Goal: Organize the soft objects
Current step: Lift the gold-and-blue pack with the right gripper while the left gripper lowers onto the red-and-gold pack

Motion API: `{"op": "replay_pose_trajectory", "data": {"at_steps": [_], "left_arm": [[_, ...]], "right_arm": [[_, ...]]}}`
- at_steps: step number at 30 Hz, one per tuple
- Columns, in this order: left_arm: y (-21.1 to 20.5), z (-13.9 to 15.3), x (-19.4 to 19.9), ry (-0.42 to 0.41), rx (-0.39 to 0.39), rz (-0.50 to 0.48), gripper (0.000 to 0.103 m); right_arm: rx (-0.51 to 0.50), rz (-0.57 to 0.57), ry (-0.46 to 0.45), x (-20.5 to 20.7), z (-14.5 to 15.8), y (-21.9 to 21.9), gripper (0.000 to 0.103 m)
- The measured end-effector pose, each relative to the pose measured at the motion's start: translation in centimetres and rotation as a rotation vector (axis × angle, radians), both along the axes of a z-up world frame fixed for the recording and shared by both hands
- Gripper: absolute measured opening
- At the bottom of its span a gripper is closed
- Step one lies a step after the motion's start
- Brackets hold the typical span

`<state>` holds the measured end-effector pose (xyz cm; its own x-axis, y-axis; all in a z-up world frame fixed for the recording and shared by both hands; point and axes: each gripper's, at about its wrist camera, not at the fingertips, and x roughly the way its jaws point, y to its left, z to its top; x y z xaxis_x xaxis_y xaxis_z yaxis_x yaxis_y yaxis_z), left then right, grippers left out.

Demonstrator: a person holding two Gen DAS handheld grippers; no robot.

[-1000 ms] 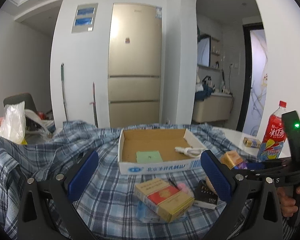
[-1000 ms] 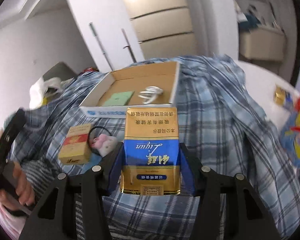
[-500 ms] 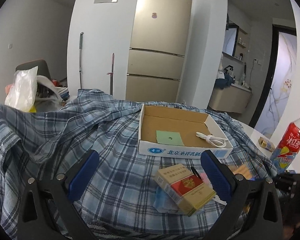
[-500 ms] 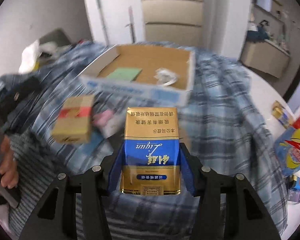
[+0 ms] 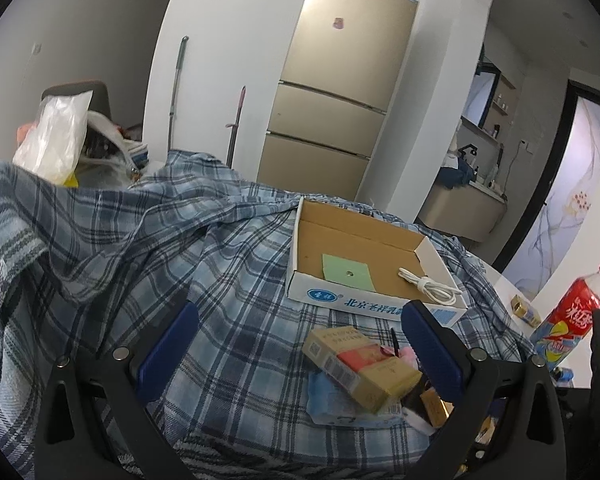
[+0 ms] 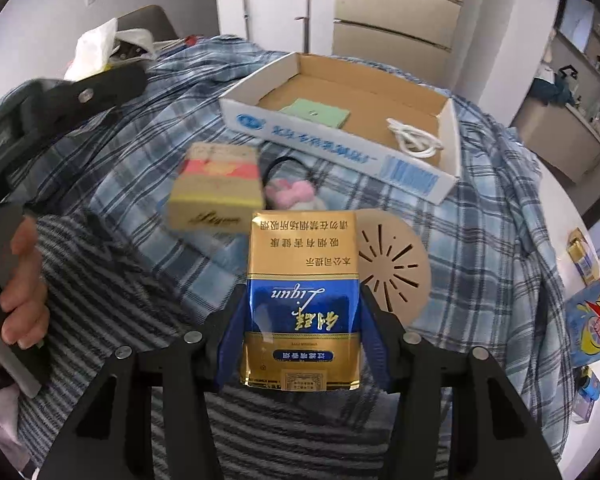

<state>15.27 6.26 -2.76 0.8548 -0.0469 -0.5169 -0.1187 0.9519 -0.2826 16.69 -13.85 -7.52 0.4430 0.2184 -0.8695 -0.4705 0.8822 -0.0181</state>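
— While the right tongs point(image 6: 300, 344) keep their blue pads pressed on both sides of the blue-and-gold cigarette pack point(image 6: 302, 300), what has changed since a second ago?

— The pack sits in the grip just as it did, upright between the pads. Under it, though, a round tan disc with slits point(image 6: 396, 264) now shows on the plaid cloth point(image 6: 480, 208); a second ago it could not be seen. The cardboard tray point(image 6: 446, 128) looked square-on then and now lies farther off, to the upper right.

— And the left tongs point(image 5: 296, 344)?

— Spread wide, nothing between the pads, same as before. Their view has swung left: the tray point(image 5: 432, 248) with the green card point(image 5: 346, 274) and white cable point(image 5: 428, 286) has slid to the right, and the red soda bottle point(image 5: 572, 316) sits at the edge.

— The soft things?

— The pink plush toy point(image 6: 290, 194) lies on the cloth just beside the red-and-gold cigarette pack point(image 6: 216, 192), short of the tray. In the left view the red-and-gold pack point(image 5: 360, 364) lies near the right pad, on a pale blue packet point(image 5: 332, 400).

— The person?

— A hand point(image 6: 22, 280) on the left handle.
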Motion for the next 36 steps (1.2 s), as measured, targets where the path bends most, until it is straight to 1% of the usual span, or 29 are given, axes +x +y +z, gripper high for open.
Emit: {"op": "replay_pose_trajectory", "data": {"at_steps": [2,5,8,9,10,12,13,14,17,22,26,30,32,34,36], "left_arm": [[0.1,0.0,0.0,-0.001,-0.001,0.006,0.103],[0.0,0.0,-0.2,-0.004,0.009,0.01,0.103],[-0.1,-0.1,-0.1,0.0,0.022,0.02,0.103],[0.0,-0.1,-0.1,0.003,0.022,0.028,0.103],[0.1,-0.1,0.0,0.005,0.021,0.037,0.103],[0.5,-0.3,0.0,0.014,0.012,0.065,0.103],[0.8,-0.4,0.1,0.02,0.007,0.075,0.103],[1.0,-0.5,0.0,0.025,0.003,0.086,0.103],[1.5,-0.8,0.2,0.043,-0.007,0.106,0.103],[1.4,-0.9,0.4,0.051,0.001,0.108,0.103],[1.6,-1.1,0.4,0.053,-0.006,0.108,0.103],[1.7,-1.1,0.4,0.057,-0.019,0.112,0.103],[1.8,-1.2,0.6,0.065,-0.022,0.102,0.103],[1.5,-1.2,0.8,0.074,-0.006,0.079,0.103],[0.5,-0.9,1.3,0.079,0.049,0.022,0.103]], "right_arm": [[0.007,-0.015,0.002,-0.1,0.3,0.2,0.052],[0.05,-0.036,-0.001,0.7,1.4,-0.4,0.052],[0.043,-0.072,-0.068,1.9,3.3,-0.9,0.052],[0.048,-0.081,-0.07,2.6,3.6,-1.0,0.052],[0.054,-0.077,-0.048,3.3,3.7,-0.9,0.052],[0.065,-0.022,0.047,5.2,3.0,0.0,0.052],[0.049,-0.016,0.08,5.9,2.5,0.5,0.052],[0.009,-0.015,0.103,6.5,1.8,1.1,0.052],[-0.102,-0.002,0.11,7.3,0.4,2.4,0.052],[-0.172,0.074,0.119,6.7,0.4,4.0,0.052],[-0.156,0.128,0.15,5.6,0.4,4.9,0.052],[-0.086,0.156,0.173,4.6,0.7,5.2,0.052],[-0.069,0.155,0.15,4.3,1.2,5.0,0.052],[-0.062,0.114,0.094,4.2,2.0,4.2,0.052],[-0.038,0.038,-0.023,3.7,3.3,2.4,0.052]]}}
